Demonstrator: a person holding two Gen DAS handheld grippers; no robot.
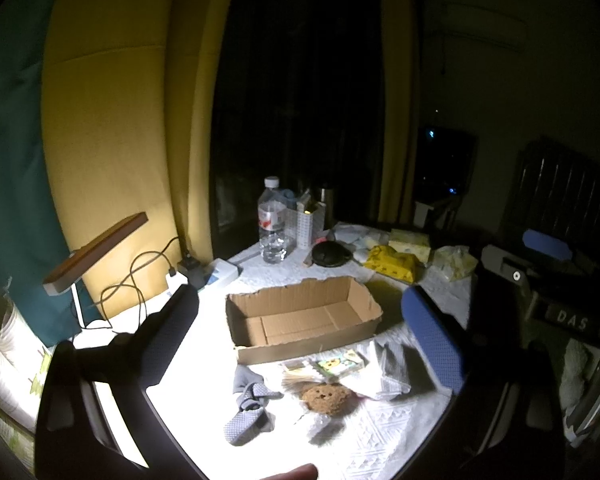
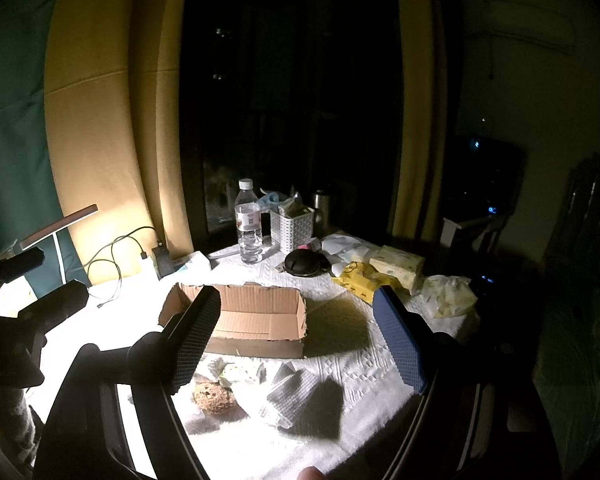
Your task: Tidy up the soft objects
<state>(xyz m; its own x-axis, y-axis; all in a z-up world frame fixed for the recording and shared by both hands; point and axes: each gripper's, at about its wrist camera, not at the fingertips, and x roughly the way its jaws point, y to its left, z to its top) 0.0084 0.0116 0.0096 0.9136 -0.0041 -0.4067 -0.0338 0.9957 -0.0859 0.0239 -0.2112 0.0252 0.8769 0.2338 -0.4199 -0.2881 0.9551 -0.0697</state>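
Note:
An empty cardboard box (image 1: 300,318) (image 2: 256,318) stands open on the white tablecloth. In front of it lie a brown plush toy (image 1: 327,398) (image 2: 214,398), grey socks (image 1: 249,408), a folded grey-white cloth (image 1: 390,372) (image 2: 290,396) and a small printed pack (image 1: 336,362). My left gripper (image 1: 306,312) hovers open above these things, holding nothing. My right gripper (image 2: 296,316) is also open and empty, above the cloth and the box's near wall. The other gripper (image 1: 540,280) shows at the right edge of the left wrist view.
A water bottle (image 1: 272,224) (image 2: 249,224), a white basket (image 2: 292,226), a black round case (image 1: 331,254), yellow tissue packs (image 1: 394,262) (image 2: 396,268) and a metal flask (image 2: 321,204) crowd the table's far side. A desk lamp (image 1: 92,256), cables and a charger stand at left.

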